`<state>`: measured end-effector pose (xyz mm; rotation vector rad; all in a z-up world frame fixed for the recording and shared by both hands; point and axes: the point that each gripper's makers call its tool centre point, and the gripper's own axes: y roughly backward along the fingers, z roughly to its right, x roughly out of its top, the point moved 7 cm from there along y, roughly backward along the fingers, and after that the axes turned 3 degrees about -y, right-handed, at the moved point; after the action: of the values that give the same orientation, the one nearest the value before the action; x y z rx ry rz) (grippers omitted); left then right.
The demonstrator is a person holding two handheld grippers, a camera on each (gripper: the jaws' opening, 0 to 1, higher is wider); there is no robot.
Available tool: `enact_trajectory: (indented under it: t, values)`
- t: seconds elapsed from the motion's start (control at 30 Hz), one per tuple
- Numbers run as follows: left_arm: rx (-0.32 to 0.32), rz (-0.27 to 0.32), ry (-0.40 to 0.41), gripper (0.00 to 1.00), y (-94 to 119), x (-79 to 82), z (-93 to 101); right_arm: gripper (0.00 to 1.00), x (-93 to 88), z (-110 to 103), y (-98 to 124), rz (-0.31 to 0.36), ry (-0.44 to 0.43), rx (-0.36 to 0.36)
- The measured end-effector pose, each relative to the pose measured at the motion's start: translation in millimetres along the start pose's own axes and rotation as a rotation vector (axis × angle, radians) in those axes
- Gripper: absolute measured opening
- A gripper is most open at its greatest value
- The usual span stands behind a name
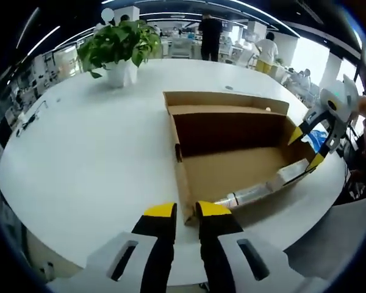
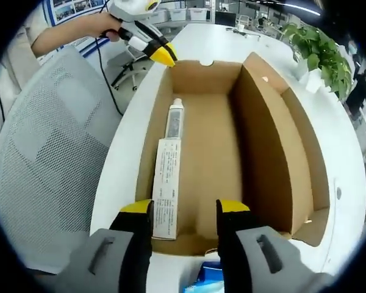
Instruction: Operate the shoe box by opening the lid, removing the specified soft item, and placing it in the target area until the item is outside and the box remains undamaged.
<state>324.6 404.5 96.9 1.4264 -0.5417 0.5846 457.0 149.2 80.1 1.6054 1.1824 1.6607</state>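
The brown cardboard shoe box (image 1: 232, 168) lies open on the white round table (image 1: 97, 152), its lid (image 1: 226, 101) folded back. A white and silver soft tube (image 2: 169, 165) rests on the box floor along one long wall, and in the left gripper view the tube (image 1: 262, 189) lies by the near wall. My right gripper (image 2: 184, 210) is open over the box's near end, the tube's flat end just beside its left jaw, with no contact. My left gripper (image 1: 186, 213) is shut and holds nothing, just outside a box corner. It also shows as the left gripper (image 2: 163, 56) at the far corner.
A potted green plant (image 1: 119, 46) stands on the table beyond the box. A grey mesh chair (image 2: 43, 159) sits beside the table edge. Something blue (image 2: 204, 278) lies on the table under my right gripper. People and desks are far behind.
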Motion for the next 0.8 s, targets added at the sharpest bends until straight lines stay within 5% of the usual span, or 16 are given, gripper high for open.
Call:
enact_trajectory:
  t: [0.3, 0.8]
  values:
    - [0.0, -0.005, 0.0, 0.06, -2.3, 0.8, 1.5, 0.44, -2.6, 6.6, 3.8, -0.001, -0.001, -0.028]
    - [-0.004, -0.012, 0.006, 0.07, -2.8, 1.5, 1.2, 0.39, -5.5, 2.7, -9.3, -0.006, -0.031, 0.06]
